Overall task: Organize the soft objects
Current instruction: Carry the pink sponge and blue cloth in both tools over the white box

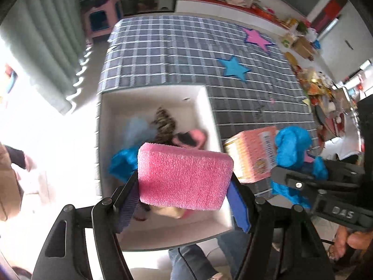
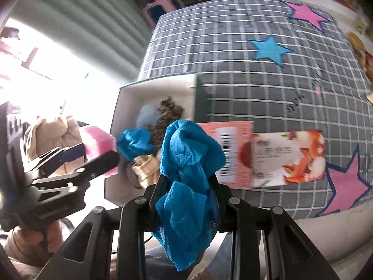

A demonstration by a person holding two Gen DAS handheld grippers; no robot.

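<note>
"DAS" on right hand-held gripper, barcode on pink carton

I see a pink sponge block pinched above the white box, crumpled blue cloth hanging clamped, soft items piled inside box

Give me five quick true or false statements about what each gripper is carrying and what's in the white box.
1. The left gripper is clamped on a pink foam sponge block. True.
2. The right gripper holds a yellow towel. False: it grips a crumpled blue non-woven cloth.
3. The white open box is bare inside. False: several soft items lie in it.
4. A blue star patch shows on the grey checked tablecloth. True.
5. The pink carton with a barcode stands inside the box. False: it lies outside, beside it.
</note>
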